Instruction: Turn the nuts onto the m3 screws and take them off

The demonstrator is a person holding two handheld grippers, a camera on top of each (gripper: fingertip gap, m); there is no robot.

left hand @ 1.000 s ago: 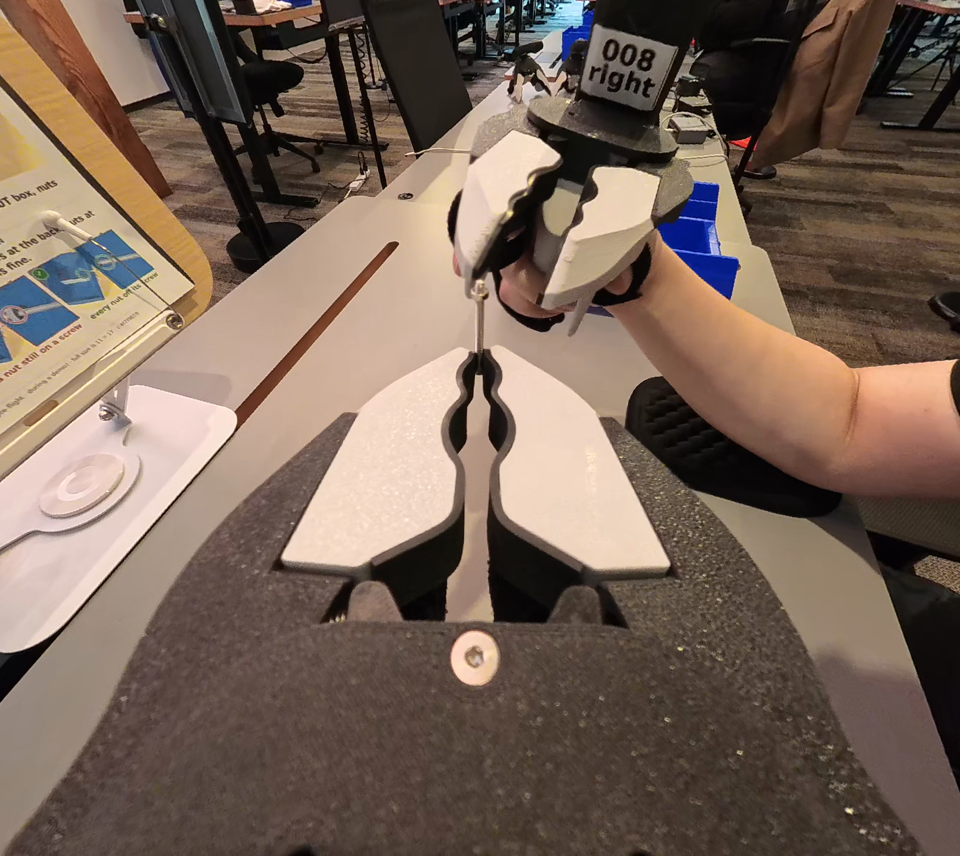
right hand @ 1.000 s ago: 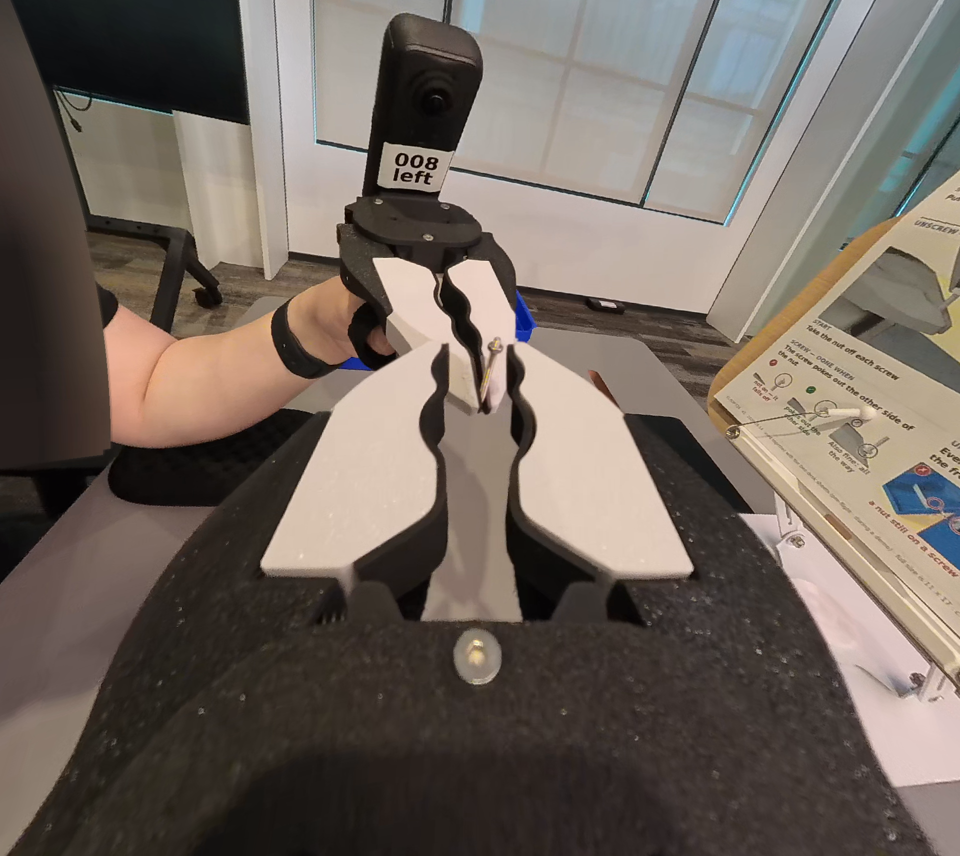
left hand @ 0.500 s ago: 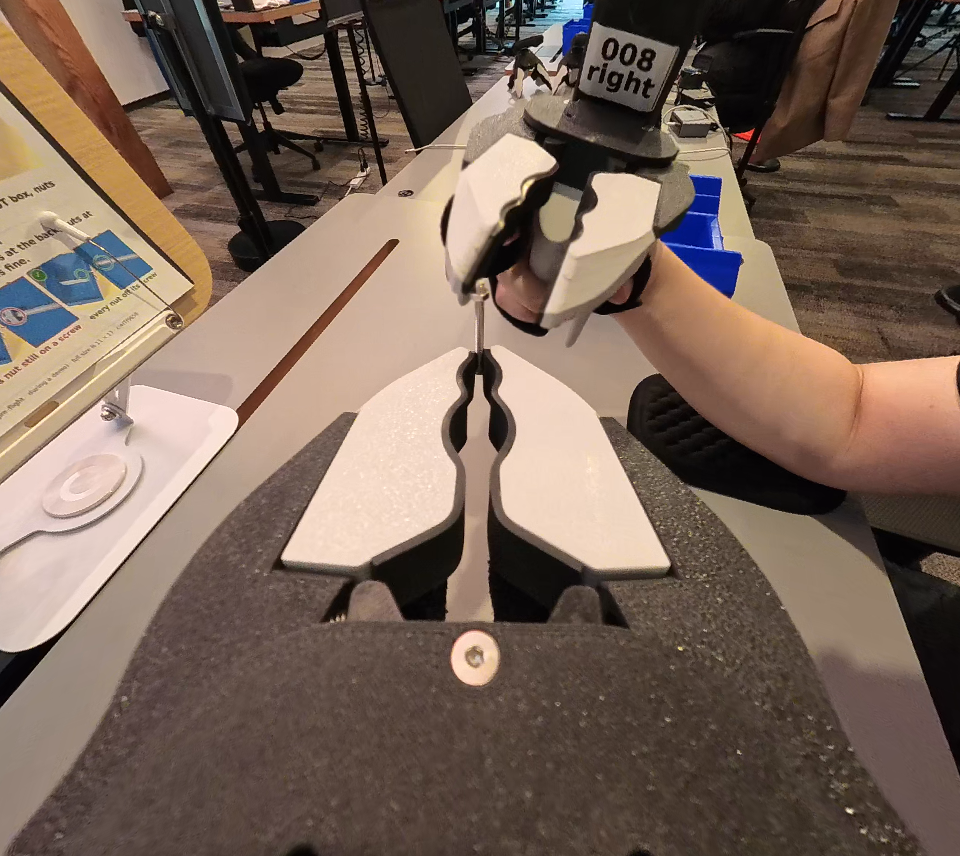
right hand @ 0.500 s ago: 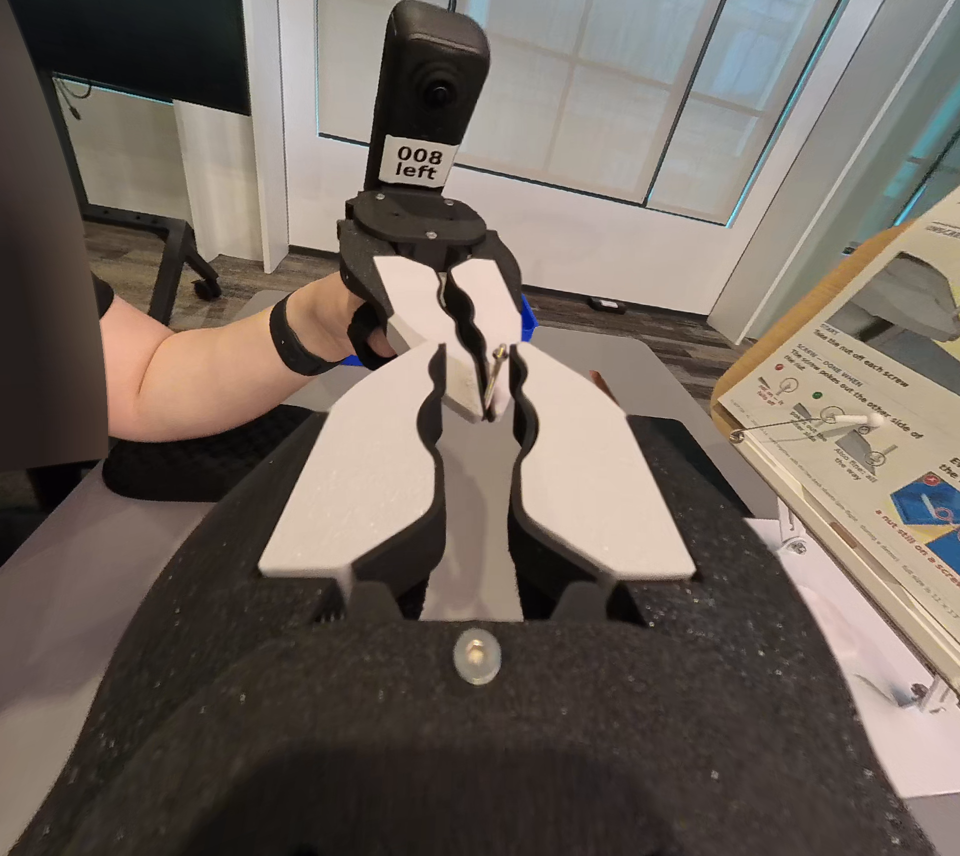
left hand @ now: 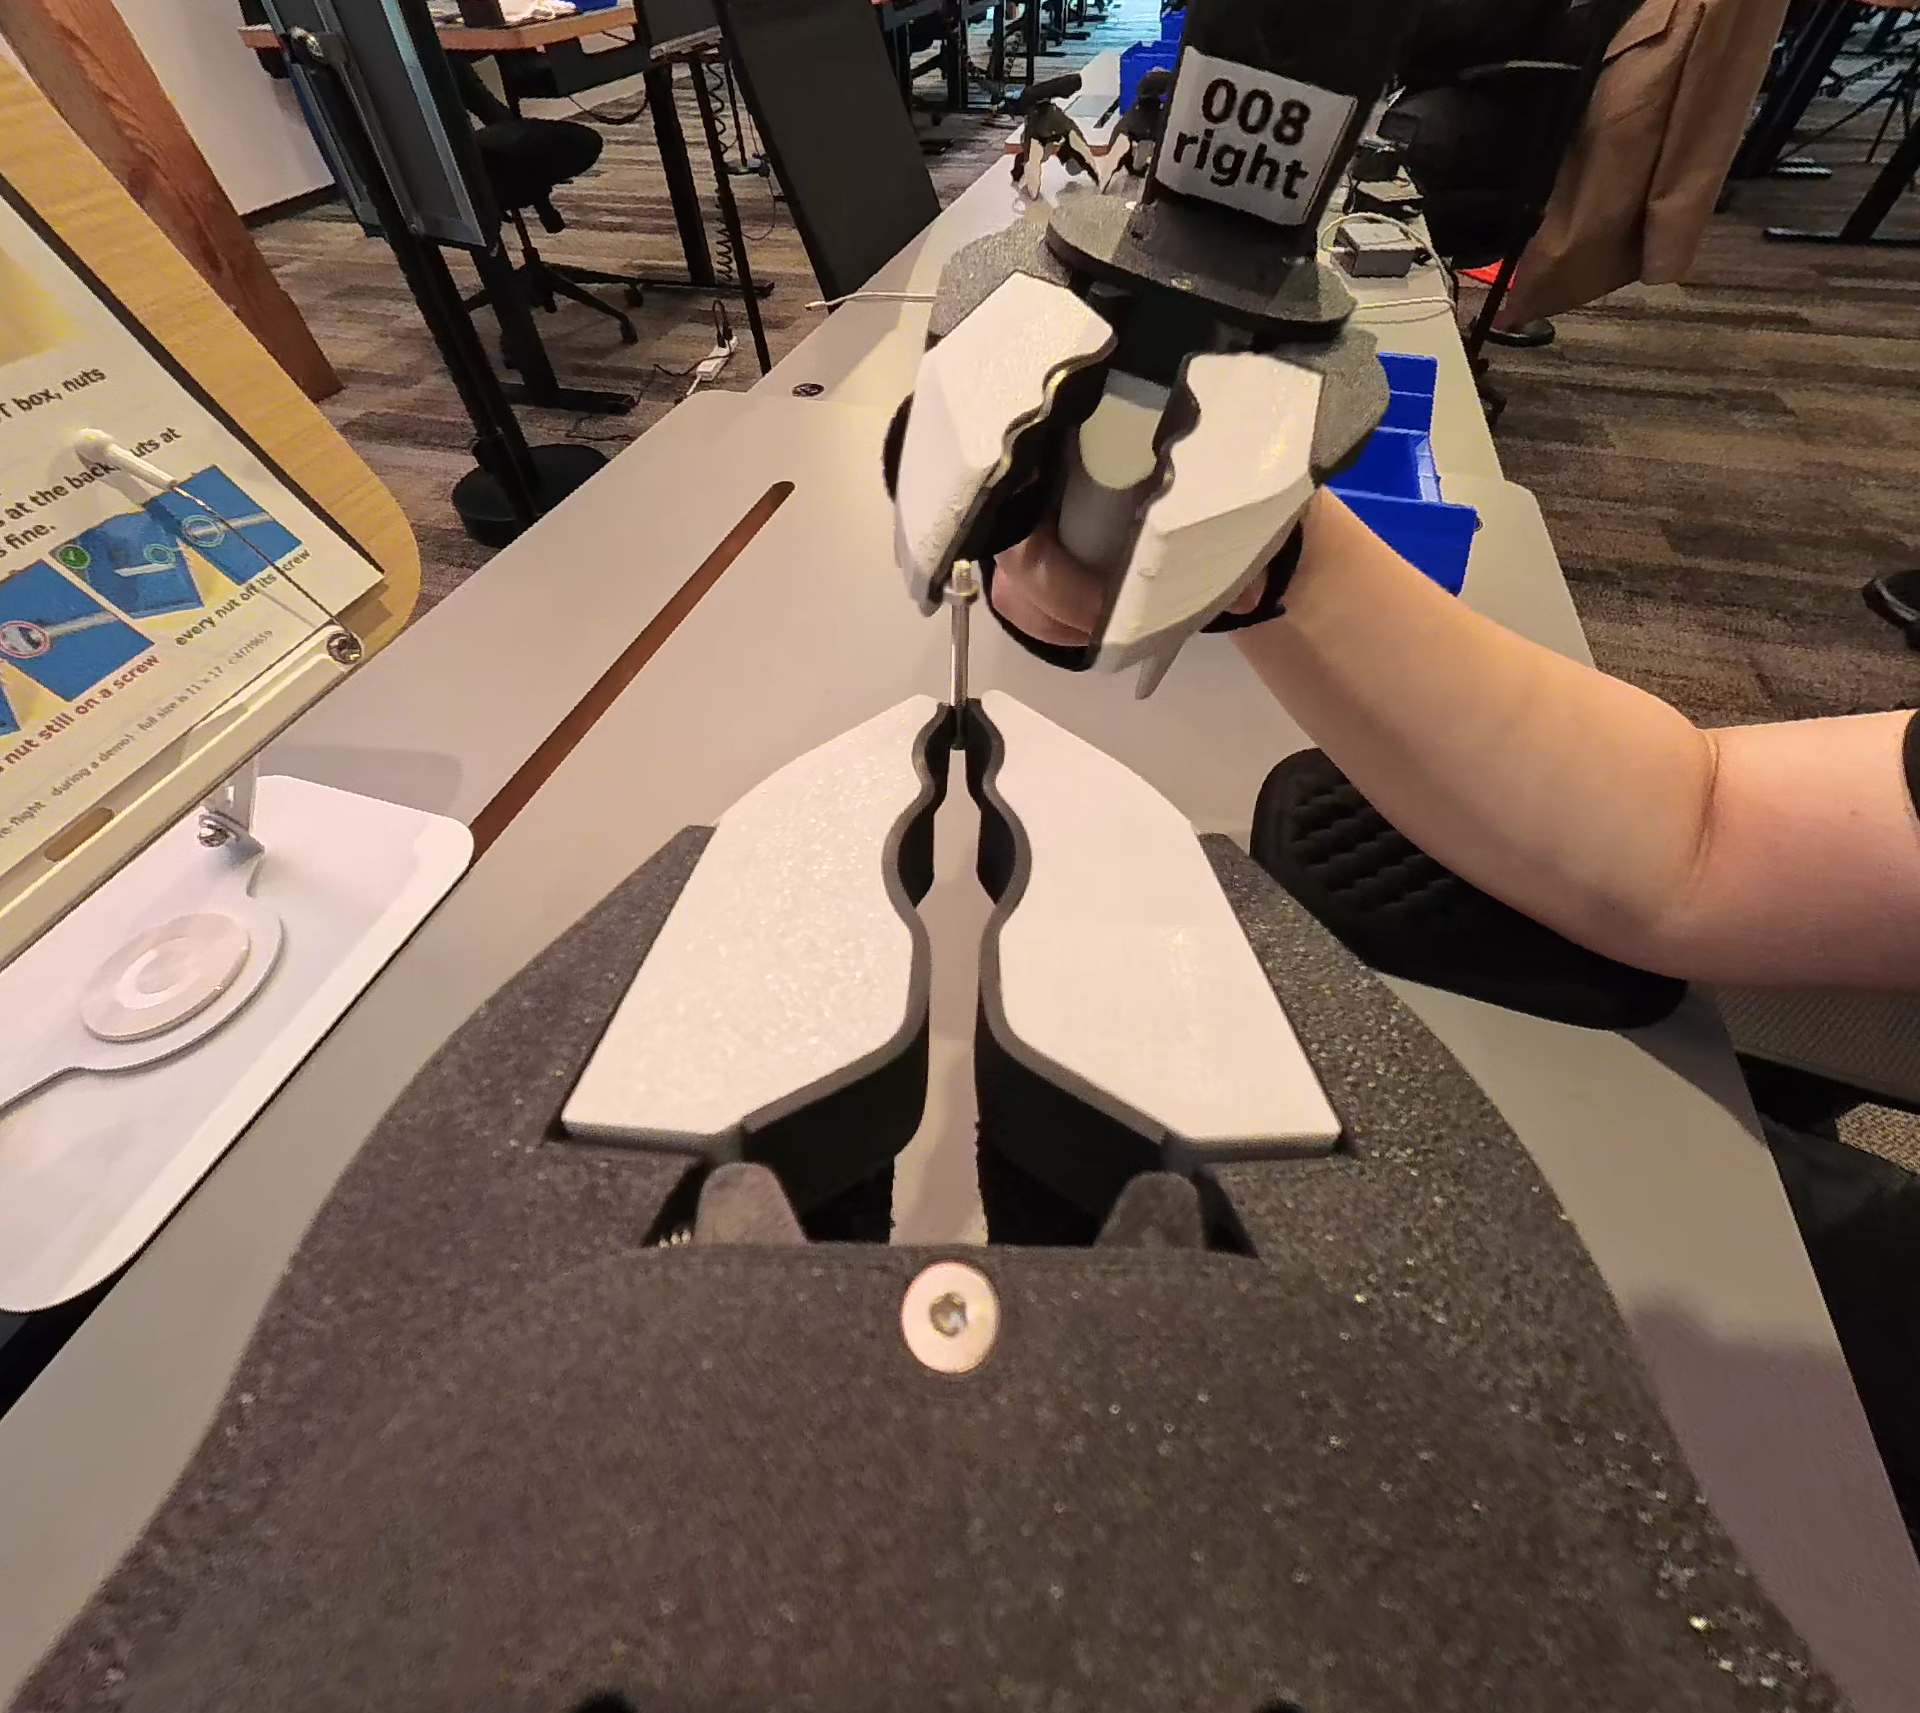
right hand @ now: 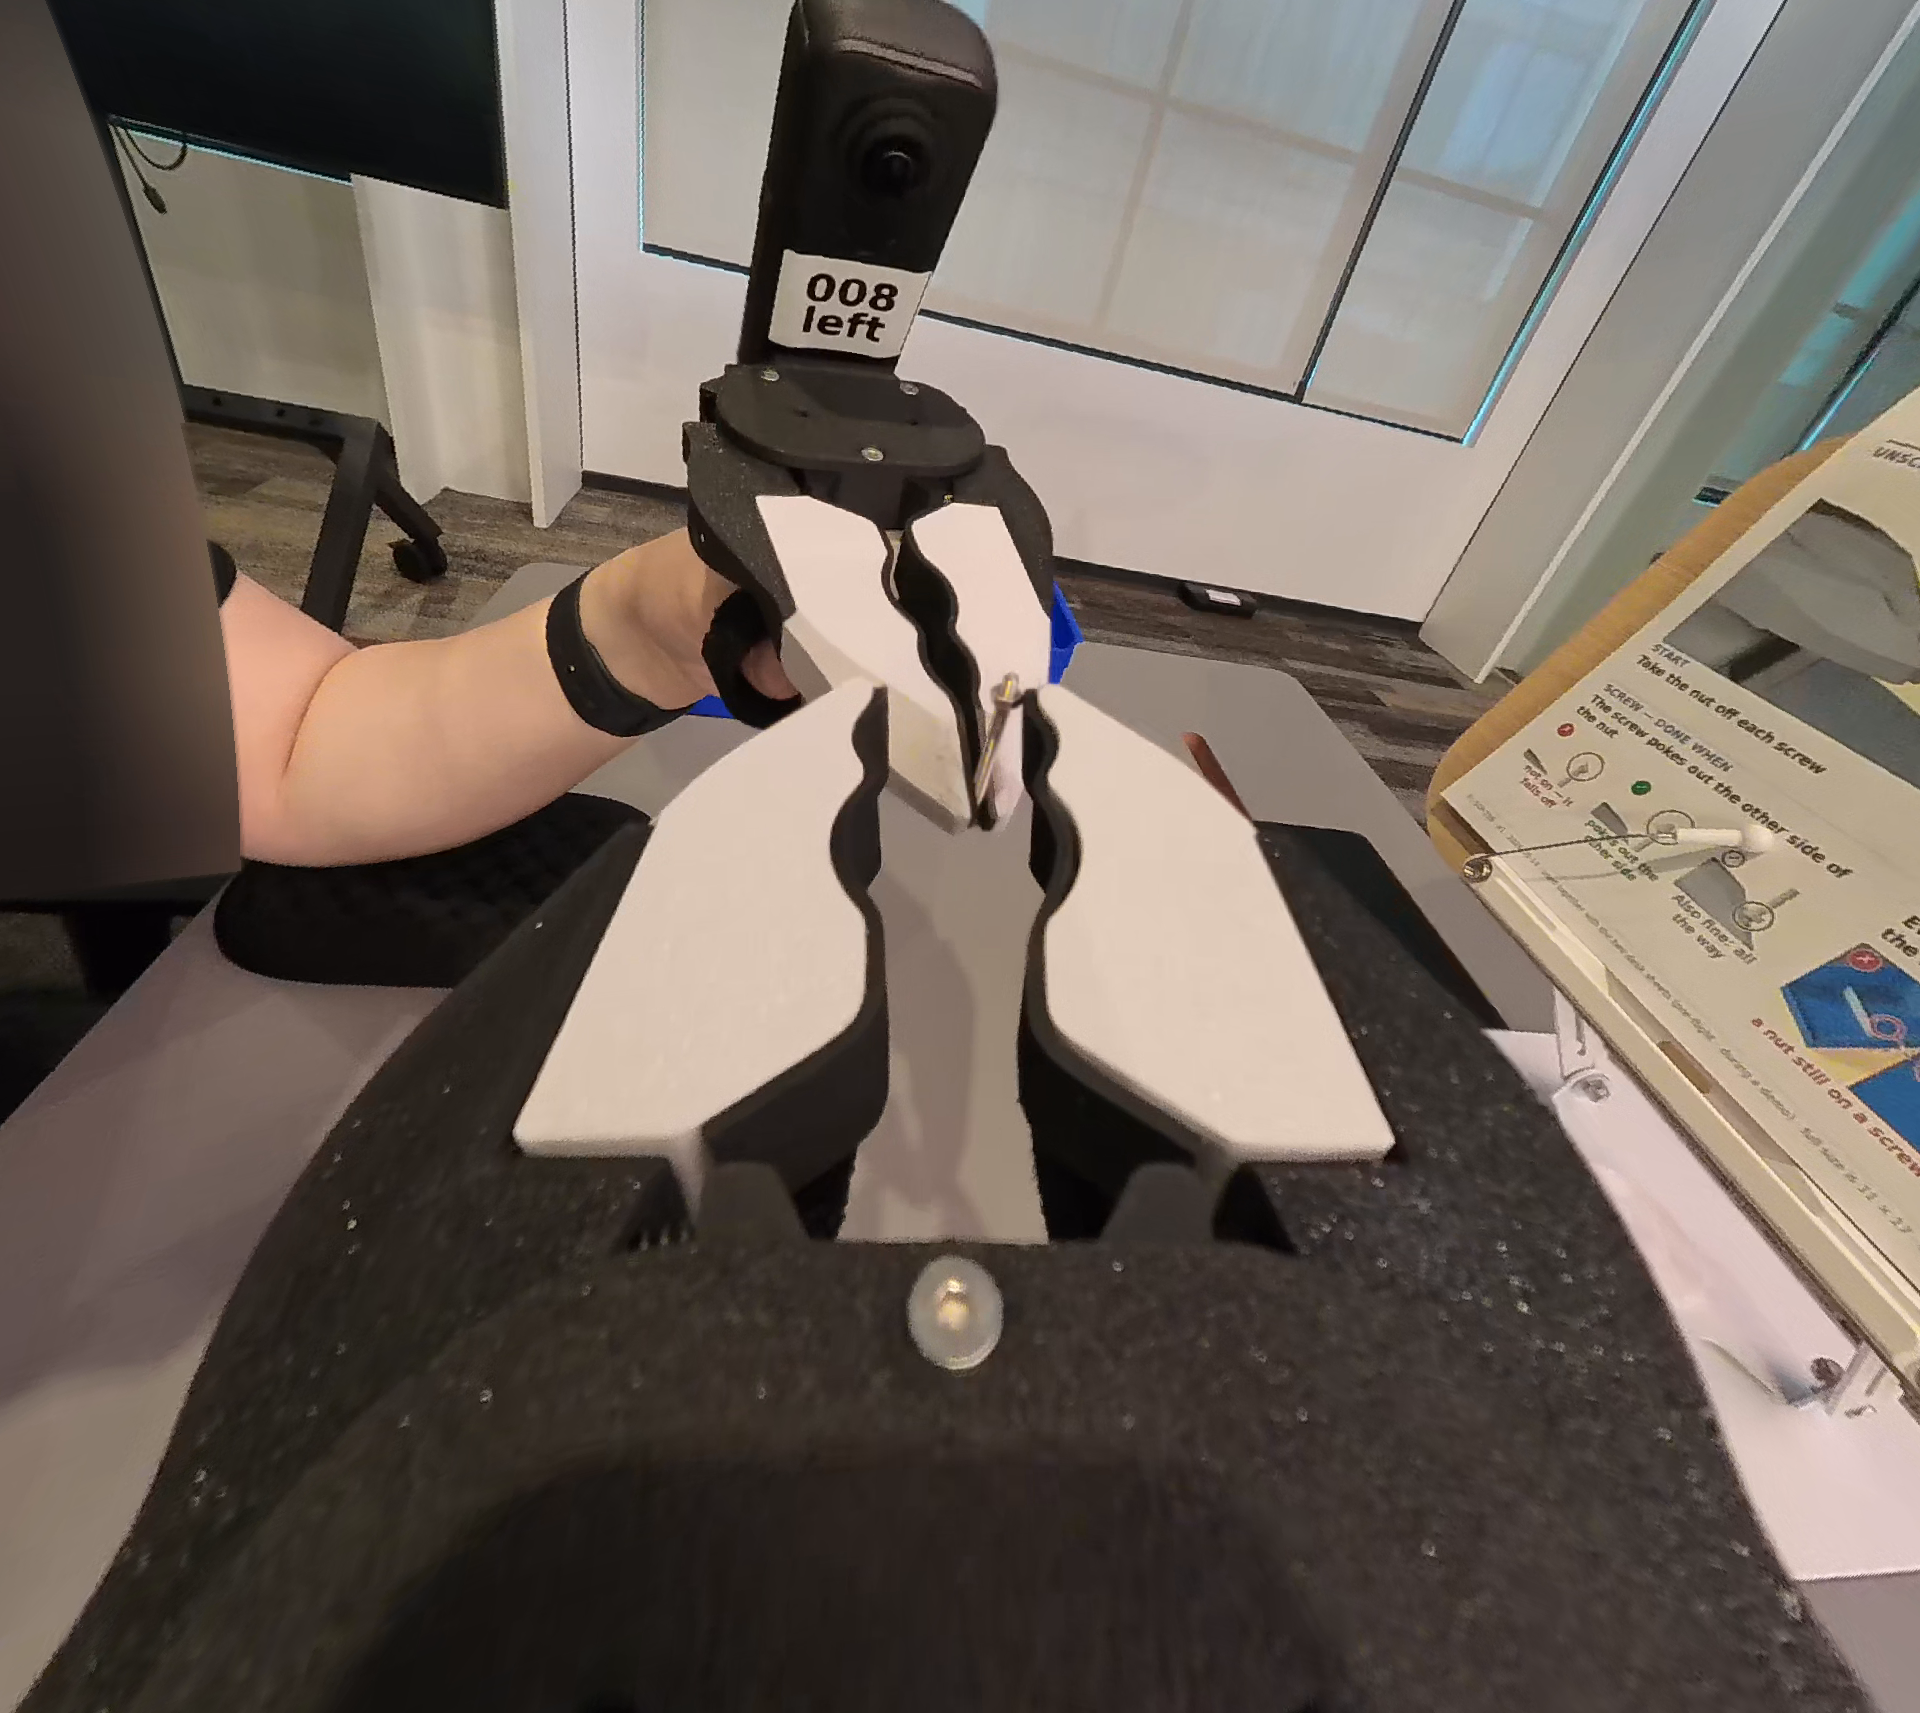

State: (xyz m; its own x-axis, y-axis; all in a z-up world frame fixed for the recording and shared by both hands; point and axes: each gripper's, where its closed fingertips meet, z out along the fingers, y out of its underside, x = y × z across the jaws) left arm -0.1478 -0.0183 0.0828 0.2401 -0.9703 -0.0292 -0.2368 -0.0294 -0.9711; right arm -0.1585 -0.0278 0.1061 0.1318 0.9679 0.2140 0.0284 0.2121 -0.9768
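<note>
My left gripper (left hand: 961,709) is shut on the lower end of a thin metal screw (left hand: 962,645), which stands up from its tips. The screw has a wider piece at its top; I cannot tell if that is its head or a nut. My right gripper (left hand: 1029,624) faces it, open, with one fingertip (left hand: 935,562) against the top of the screw. In the right wrist view my right gripper (right hand: 961,699) is open around the left gripper (right hand: 971,816) and the screw (right hand: 992,744), which lies close to its right finger.
Both grippers hover over a grey table (left hand: 727,624). An instruction board on a wooden stand (left hand: 156,572) with a white base (left hand: 343,915) is at the left, and shows in the right wrist view (right hand: 1714,832). Blue bins (left hand: 1403,479) and a black wrist pad (left hand: 1403,915) lie by the person's arm (left hand: 1507,811). The grippers are tip to tip, or close to it.
Almost nothing moves. The right gripper shifts slightly around the top of the screw and stays open. The left gripper keeps hold of the screw.
</note>
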